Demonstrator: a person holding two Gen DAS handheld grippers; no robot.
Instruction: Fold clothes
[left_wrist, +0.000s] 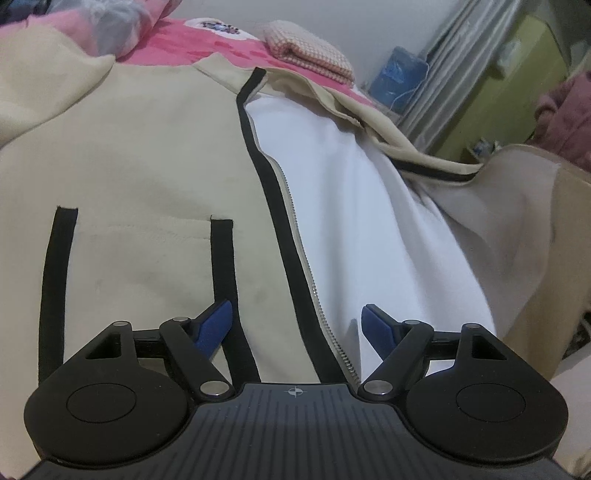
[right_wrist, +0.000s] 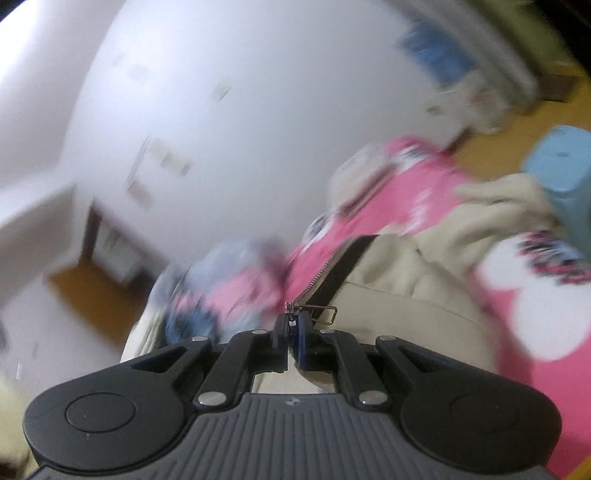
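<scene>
- Lying spread open on a pink patterned bedspread (left_wrist: 236, 48): a beige zip-up fleece jacket with black trim (left_wrist: 147, 155), white lining (left_wrist: 351, 206) showing, metal zipper teeth (left_wrist: 295, 229) running down the front edge.
- Hovering low over the jacket's hem, straddling the zipper edge: the left hand-held gripper (left_wrist: 296, 323), blue-padded fingers (left_wrist: 216, 325) spread wide, gripping nothing.
- Pinching the zipper edge just below the wire-loop zipper pull (right_wrist: 321, 314): the right hand-held gripper (right_wrist: 291, 332), fingers pressed together on the jacket, lifting that edge off the bedspread.
- Resting farther back on the bed: a folded checked orange-and-white cloth (left_wrist: 310, 48).
- Blurring heavily in the right wrist view: white wall (right_wrist: 240, 92) and wooden floor (right_wrist: 92, 291) beyond.
</scene>
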